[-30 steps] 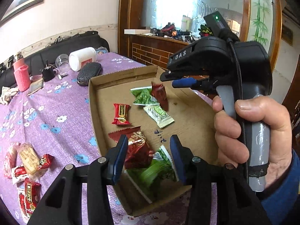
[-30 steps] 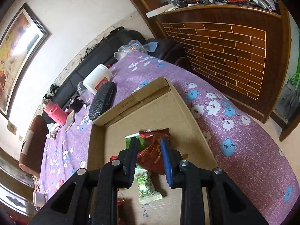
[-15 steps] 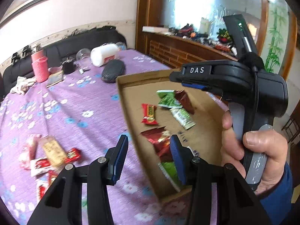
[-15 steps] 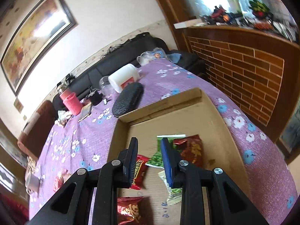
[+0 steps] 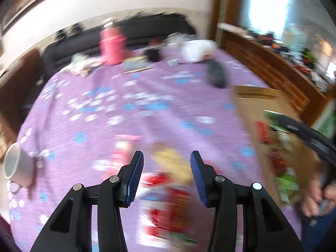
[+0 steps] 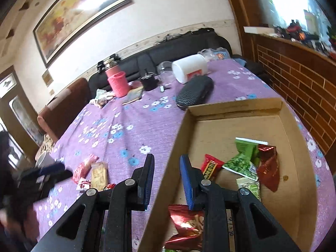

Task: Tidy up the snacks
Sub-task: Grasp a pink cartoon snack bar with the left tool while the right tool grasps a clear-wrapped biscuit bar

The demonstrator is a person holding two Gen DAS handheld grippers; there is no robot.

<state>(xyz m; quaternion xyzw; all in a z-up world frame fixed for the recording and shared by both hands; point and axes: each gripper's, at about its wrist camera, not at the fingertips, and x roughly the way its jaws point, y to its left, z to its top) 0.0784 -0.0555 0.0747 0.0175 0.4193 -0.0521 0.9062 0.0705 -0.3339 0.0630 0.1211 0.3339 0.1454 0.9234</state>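
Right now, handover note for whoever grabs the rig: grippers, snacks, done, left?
Left gripper: open, empty, above the loose snacks on the purple tablecloth; that view is blurred.
Right gripper: open, empty, over the near left wall of the cardboard box.
Done: several red and green packets lie in the box.
Left: the loose packets on the cloth, left of the box.

Daylight, bright. Left wrist view: heavy motion blur across the whole surface (image 5: 147,109); window (image 5: 271,10) blown out at 1 o'clock. Right wrist view sharp; glare on painting (image 6: 82,10) at 11 o'clock. Fisheye bending, dark vignette at corners.
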